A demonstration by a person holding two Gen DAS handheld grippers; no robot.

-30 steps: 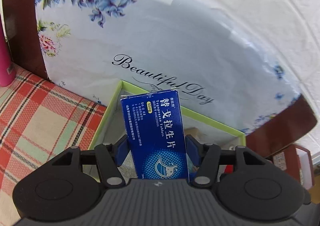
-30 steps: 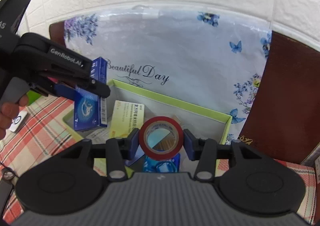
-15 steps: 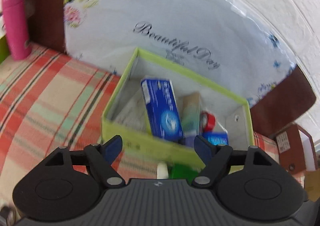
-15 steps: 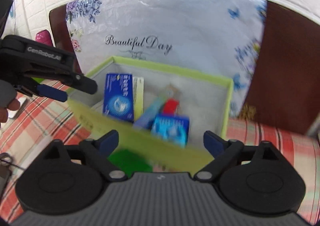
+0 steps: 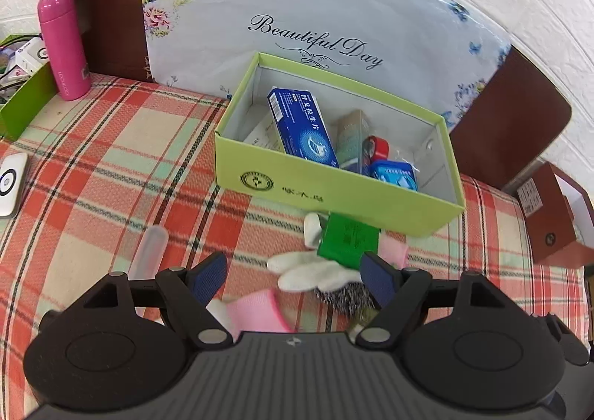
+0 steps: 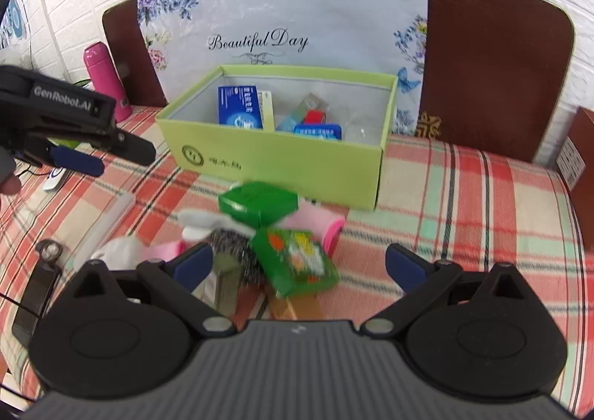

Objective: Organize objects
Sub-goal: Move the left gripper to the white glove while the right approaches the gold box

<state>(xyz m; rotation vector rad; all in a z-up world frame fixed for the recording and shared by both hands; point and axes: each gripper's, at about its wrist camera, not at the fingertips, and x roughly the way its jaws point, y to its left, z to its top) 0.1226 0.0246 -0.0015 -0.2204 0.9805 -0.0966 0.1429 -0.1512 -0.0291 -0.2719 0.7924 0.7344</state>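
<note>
- Left wrist view: left gripper [image 5: 293, 273] stands wide open with nothing between its blue pads, hanging over the heap on the red-and-green plaid table [image 5: 111, 160]. Just ahead lie a white knitted glove [image 5: 312, 271], a flat green carton [image 5: 347, 240] and a pink fabric piece [image 5: 256, 310]. Beyond them the open lime-green cardboard box [image 5: 334, 193] already holds a blue medicine carton [image 5: 302, 128], a red tape roll [image 5: 378, 149] and a small blue tin [image 5: 393, 175].
- For a good next pick, I judge the green carton the easiest: rigid and flat-sided. Square the pads to its two long edges and keep the glove out of the bite.
- Right wrist view: right gripper [image 6: 299, 266] is empty, its jaws opening to nearly their widest. Between and just ahead of them sits a green printed packet [image 6: 297, 262], beside a speckled grey scrubber [image 6: 232, 247], possibly steel wool; blur makes that uncertain.
- Take the packet across its narrow width, then carry it to the free right end of the box, keeping well apart from the other gripper at the left of this view.
</note>
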